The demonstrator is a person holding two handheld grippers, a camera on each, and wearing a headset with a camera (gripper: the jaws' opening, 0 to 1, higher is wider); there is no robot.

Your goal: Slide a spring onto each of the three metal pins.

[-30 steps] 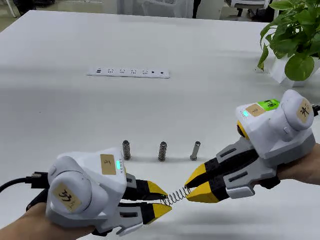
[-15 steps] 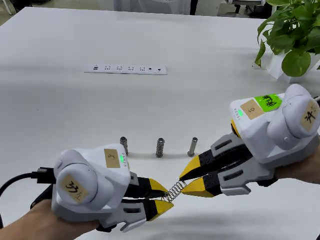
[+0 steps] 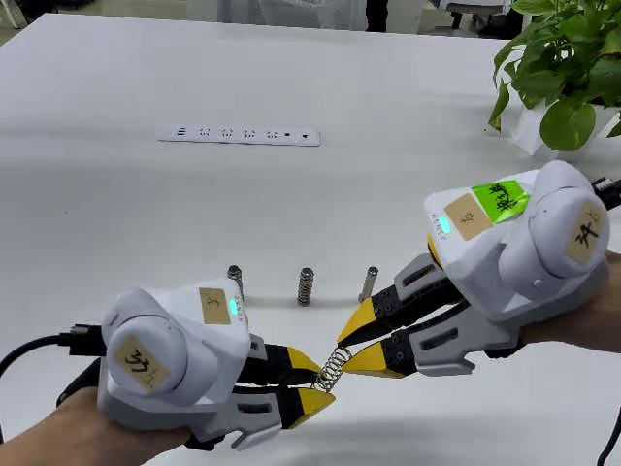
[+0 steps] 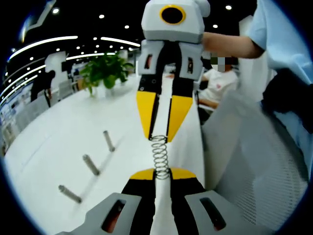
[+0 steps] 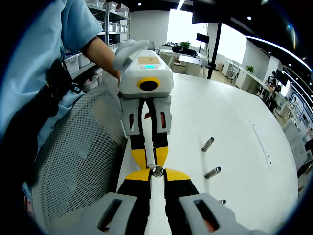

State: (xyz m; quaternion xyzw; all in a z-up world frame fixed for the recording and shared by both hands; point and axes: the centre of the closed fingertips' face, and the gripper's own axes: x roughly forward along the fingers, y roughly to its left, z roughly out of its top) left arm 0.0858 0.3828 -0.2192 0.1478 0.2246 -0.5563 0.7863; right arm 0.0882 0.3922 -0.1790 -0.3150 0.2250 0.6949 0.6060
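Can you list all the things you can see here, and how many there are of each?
table: one, white, under everything
pins: three, silver, standing in a row: left pin, middle pin, right pin
fitted springs: two, grey, around the left and middle pins; the right pin is bare
loose spring: one, silver, held in the air
power strip: one, white, farther back
plant: one, green, white pot, far right
chair: one, grey mesh, beside the table
left gripper: one, white, yellow-tipped fingers shut on one spring end
right gripper: one, same colours, shut on the other end
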